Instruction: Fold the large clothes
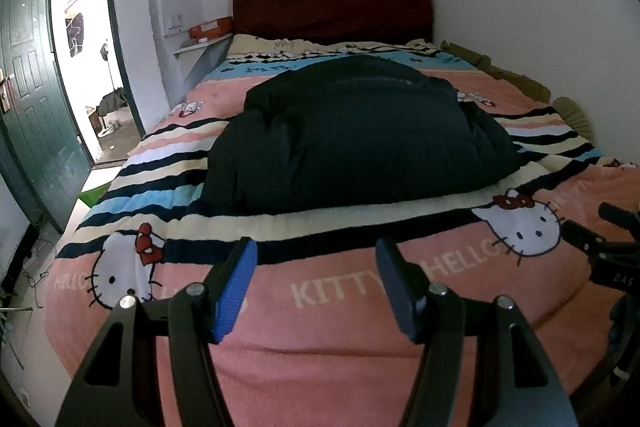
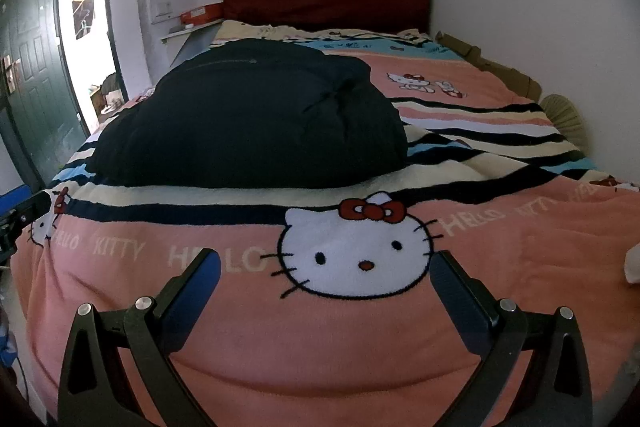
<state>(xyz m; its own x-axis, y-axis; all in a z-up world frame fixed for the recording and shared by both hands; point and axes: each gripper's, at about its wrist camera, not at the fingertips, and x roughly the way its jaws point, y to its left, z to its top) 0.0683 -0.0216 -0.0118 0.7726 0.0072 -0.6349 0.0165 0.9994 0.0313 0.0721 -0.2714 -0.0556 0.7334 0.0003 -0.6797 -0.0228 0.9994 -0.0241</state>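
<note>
Dark puffy jacket (image 1: 360, 135) lying bundled mid-bed on a pink Hello Kitty blanket (image 1: 340, 339), left gripper (image 1: 316, 283) and right gripper (image 2: 326, 281) hovering over the foot of the bed, jaws of both spread apart and empty, maroon headboard (image 1: 332, 7) behind, green door (image 1: 32, 75) open at left.

- The dark coat (image 1: 360, 139) is puffy cloth, smooth and a bit shiny.
- The blanket (image 1: 320, 347) is soft, fuzzy cloth and not shiny.
- The left gripper (image 1: 316, 267) has matt black arms, shiny silver metal screws and blue pads (image 1: 236, 291) with a rough, ribbed face.
- The right gripper (image 2: 326, 275) has the same matt black arms and shiny screws.
- The headboard (image 1: 332, 7) looks like dark red cloth.
- The door (image 1: 32, 87) on the left is painted green, a little glossy.
</note>
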